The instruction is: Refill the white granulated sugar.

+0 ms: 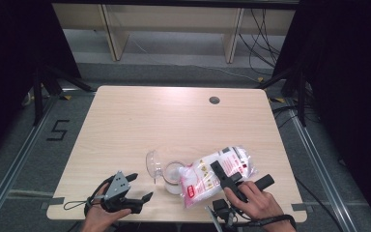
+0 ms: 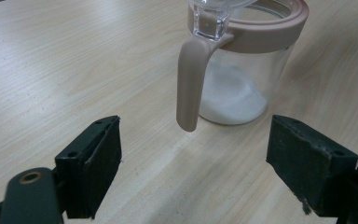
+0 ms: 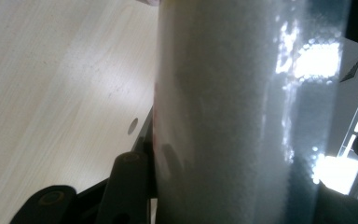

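Observation:
A clear jar with a pink rim and handle stands near the table's front edge, its clear lid flipped open to the left. White granules lie in its bottom. My right gripper is shut on a plastic bag of white granules with red print. The bag lies slanted, its lower end beside the jar. In the right gripper view the bag fills the space between the jaws. My left gripper stands open and empty left of the jar, and its view looks at the jar's handle.
The light wooden table has a round cable hole at the back right. Beyond it stand a wooden shelf frame and loose cables on the floor. A "5" mark is taped on the floor at left.

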Demonstrator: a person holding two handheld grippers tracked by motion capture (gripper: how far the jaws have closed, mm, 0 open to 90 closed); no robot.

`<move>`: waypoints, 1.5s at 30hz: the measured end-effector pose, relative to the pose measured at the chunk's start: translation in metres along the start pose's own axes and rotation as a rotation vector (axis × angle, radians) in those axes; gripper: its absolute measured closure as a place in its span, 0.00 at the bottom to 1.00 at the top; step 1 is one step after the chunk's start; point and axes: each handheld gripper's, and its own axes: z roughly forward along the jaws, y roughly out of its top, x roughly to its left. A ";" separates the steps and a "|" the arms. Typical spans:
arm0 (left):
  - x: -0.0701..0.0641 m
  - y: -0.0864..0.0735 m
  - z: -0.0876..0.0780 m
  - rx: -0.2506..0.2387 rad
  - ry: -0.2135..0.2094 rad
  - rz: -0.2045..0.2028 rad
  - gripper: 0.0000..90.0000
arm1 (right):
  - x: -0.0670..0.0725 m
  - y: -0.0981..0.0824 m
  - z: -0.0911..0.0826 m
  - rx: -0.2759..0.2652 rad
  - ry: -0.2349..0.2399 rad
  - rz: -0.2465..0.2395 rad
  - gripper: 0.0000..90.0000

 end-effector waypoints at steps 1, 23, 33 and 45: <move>-0.001 0.000 0.000 -0.002 0.003 -0.025 0.19 | 0.001 -0.001 0.000 0.001 -0.005 0.009 0.71; -0.001 0.000 0.000 0.003 0.007 -0.021 0.19 | 0.002 -0.001 -0.003 0.003 0.007 0.010 0.71; -0.001 0.000 -0.001 0.004 0.007 -0.022 0.19 | 0.005 -0.003 -0.012 0.019 0.013 -0.004 0.72; 0.000 0.000 -0.001 -0.001 0.006 0.003 0.19 | 0.004 0.004 -0.013 0.002 0.015 -0.027 0.72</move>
